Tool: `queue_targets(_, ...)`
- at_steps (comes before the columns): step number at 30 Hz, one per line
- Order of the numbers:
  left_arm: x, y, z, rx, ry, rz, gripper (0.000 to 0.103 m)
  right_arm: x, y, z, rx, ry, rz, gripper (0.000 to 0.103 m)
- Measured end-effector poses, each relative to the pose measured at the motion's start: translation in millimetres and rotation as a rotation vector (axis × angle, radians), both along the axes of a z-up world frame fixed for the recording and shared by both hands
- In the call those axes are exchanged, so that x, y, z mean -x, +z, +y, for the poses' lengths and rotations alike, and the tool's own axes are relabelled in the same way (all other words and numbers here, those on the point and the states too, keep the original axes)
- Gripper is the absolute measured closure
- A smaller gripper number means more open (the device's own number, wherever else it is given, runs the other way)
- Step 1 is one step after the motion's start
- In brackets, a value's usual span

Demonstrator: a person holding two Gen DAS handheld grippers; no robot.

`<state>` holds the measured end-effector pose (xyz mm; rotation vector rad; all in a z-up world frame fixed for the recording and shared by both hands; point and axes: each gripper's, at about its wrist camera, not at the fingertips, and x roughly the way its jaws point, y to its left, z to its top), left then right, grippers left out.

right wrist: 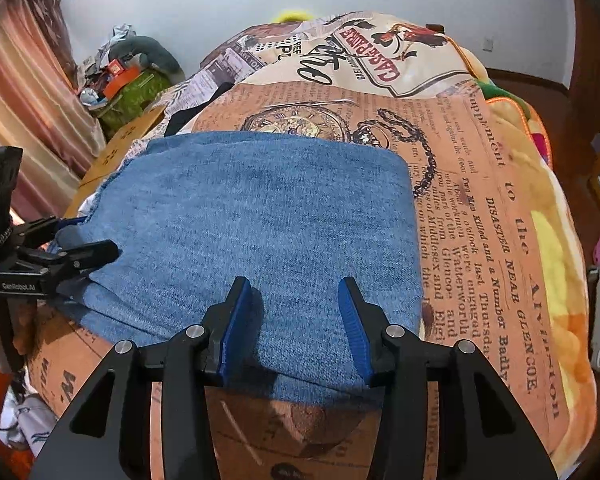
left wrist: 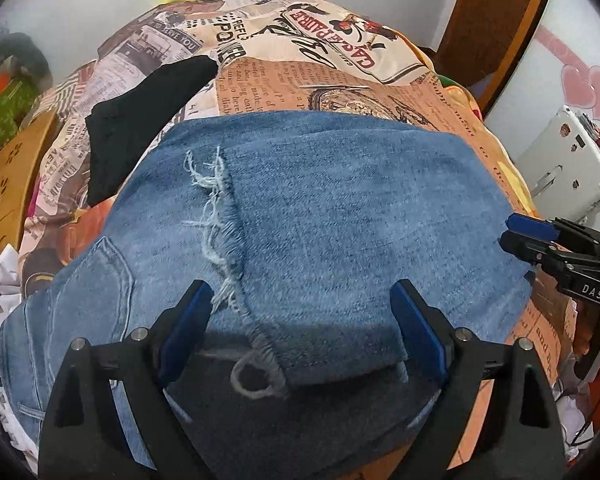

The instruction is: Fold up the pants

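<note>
Hand-held grippers: 2, left [left wrist: 302, 320] and right [right wrist: 296, 320], both spread wide | folded jeans [left wrist: 320, 220]: 1 | black garment [left wrist: 140, 120]: 1

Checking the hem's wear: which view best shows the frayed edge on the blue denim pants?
The left wrist view: the frayed hem edge runs across the folded blue denim pants, loose threads plain. The right wrist view shows only smooth denim, with a ragged bit at its left border.
</note>
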<state>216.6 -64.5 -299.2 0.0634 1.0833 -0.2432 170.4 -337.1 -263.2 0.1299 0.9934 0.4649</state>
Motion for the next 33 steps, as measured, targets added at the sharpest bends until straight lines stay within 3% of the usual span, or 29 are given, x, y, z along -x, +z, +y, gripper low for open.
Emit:
queue_targets(7, 14.5, 3.7, 10.2, 0.015, 0.021, -0.006, 0.011, 10.7, 0.8, -7.4, -0.013, -0.007, 0.008, 0.060)
queue_targets(12, 29.5, 9.0, 23.8, -0.002, 0.022, 0.004, 0.011, 17.2, 8.1, -4.5, 0.049, 0.022, 0.009, 0.059)
queue_targets(16, 39.6, 23.0, 49.6, -0.041, 0.089, -0.019, 0.012, 10.2, 22.3, 2.7, 0.097, 0.036, 0.021, 0.058)
queue_targets(20, 54.4, 41.9, 90.1, -0.053, 0.198, -0.078, 0.012, 5.9, 43.8, 17.5, 0.079, 0.062, -0.030, 0.057)
queue_targets(22, 62.8, 49.5, 118.0, -0.009, 0.255, -0.085, 0.011, 4.6, 55.5, 32.0, 0.069, 0.091, -0.063, 0.051)
queue_targets(24, 72.4, 51.7, 152.1, 0.091, 0.315, -0.057, 0.011, 6.4, 65.0, 50.5, 0.053, 0.128, -0.098, 0.044)
queue_targets(29, 98.2, 40.2, 212.3, 0.221, 0.475, 0.000, 0.011, 11.1, 77.3, 108.7, 0.019, 0.258, -0.153, 0.044)
queue_targets(33, 123.6, 19.5, 239.8, 0.301, 0.546, 0.067, 0.011, 17.1, 68.2, 152.5, 0.003, 0.357, -0.144, 0.044)
